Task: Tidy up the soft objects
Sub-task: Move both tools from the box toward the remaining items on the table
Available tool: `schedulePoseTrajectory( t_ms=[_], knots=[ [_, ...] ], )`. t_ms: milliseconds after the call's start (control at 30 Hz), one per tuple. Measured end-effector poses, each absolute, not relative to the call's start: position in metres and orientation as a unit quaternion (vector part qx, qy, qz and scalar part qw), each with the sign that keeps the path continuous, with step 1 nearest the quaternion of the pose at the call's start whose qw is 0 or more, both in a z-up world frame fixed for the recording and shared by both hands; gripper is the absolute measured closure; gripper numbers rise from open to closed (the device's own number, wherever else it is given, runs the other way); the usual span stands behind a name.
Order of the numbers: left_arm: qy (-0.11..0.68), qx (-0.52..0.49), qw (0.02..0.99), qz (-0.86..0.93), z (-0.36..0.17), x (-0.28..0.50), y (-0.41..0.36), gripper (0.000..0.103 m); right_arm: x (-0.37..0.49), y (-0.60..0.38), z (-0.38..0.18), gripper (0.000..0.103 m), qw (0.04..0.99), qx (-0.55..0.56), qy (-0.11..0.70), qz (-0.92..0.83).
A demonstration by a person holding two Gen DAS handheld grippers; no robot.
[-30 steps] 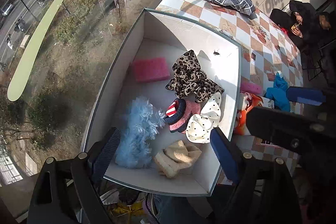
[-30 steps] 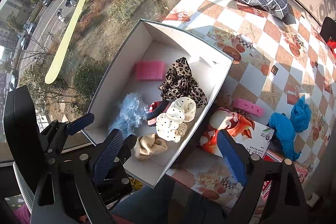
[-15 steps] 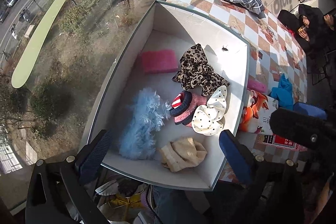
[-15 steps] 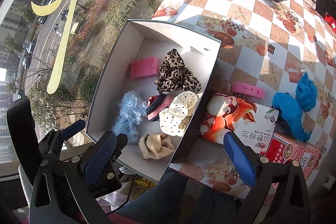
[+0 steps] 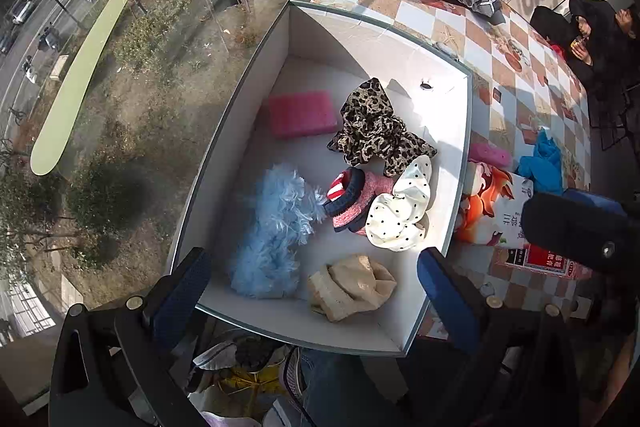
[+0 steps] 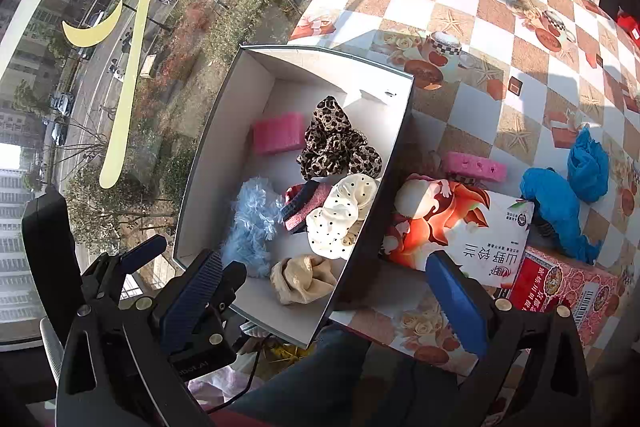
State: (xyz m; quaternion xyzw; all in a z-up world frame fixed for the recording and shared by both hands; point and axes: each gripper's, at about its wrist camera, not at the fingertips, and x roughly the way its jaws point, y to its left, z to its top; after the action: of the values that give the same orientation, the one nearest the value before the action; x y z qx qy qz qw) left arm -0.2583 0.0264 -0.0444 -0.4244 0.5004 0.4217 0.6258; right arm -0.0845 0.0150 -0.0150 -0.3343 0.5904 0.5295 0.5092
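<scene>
At the window edge of the checkered table, a white rectangular cardboard box [image 5: 404,51] [image 6: 394,143] sits open, holding 6 soft items. From left to right in the left wrist view: a fluffy light-blue scrunchie [image 5: 272,231] [image 6: 252,223], with a pink foam sponge block [image 5: 302,113] [image 6: 278,137] farther back; a cream satin scrunchie [image 5: 352,287] [image 6: 302,279] nearest the camera; a red-and-navy knitted piece [image 5: 354,199] [image 6: 306,205]; a leopard-print fabric scrunchie [image 5: 376,131] [image 6: 332,143]; and a white black-dotted scrunchie [image 5: 400,215] [image 6: 340,215], touching the knitted piece. Outside the box, to the right, lie a second pink foam piece [image 5: 490,155] [image 6: 474,167], a printed carton with a fox picture [image 5: 492,211] [image 6: 460,223], and crumpled bright-blue cloth [image 5: 540,163] [image 6: 560,203]. The left gripper [image 5: 312,287] hovers above the box's near end, its blue-padded fingers spread wide and holding nothing. The right gripper [image 6: 328,291] hangs over the box's near right corner, likewise spread and empty.
</scene>
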Motion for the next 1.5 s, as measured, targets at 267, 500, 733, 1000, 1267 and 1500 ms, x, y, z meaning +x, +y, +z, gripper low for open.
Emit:
schedulePoseTrajectory(
  t_ms=[267, 500, 733, 1000, 1267, 1500],
  knots=[
    [0.515, -0.412, 0.625, 0.418, -0.043, -0.248, 0.025, 0.0, -0.073, 0.011, -0.013, 0.0, 0.512, -0.317, 0.598, 0.529],
    [0.531, -0.386, 0.64, 0.399, -0.035, -0.221, 0.024, 0.0, -0.035, 0.0, -0.005, 0.0, 0.532, -0.274, 0.618, 0.51],
    [0.547, -0.342, 0.668, 0.37, -0.021, -0.175, 0.03, 0.0, 0.031, -0.023, 0.018, 0.0, 0.565, -0.207, 0.64, 0.478],
    [0.568, -0.284, 0.703, 0.322, -0.01, -0.104, 0.033, 0.0, 0.129, -0.069, 0.039, 0.0, 0.618, -0.139, 0.654, 0.415],
    [0.63, -0.181, 0.708, 0.263, -0.042, -0.023, 0.041, 0.0, 0.207, -0.13, 0.0, 0.0, 0.641, -0.102, 0.69, 0.32],
    [0.696, -0.112, 0.681, 0.197, -0.088, 0.023, 0.061, 0.0, 0.226, -0.166, -0.042, 0.0, 0.622, -0.093, 0.725, 0.281]
  ],
)
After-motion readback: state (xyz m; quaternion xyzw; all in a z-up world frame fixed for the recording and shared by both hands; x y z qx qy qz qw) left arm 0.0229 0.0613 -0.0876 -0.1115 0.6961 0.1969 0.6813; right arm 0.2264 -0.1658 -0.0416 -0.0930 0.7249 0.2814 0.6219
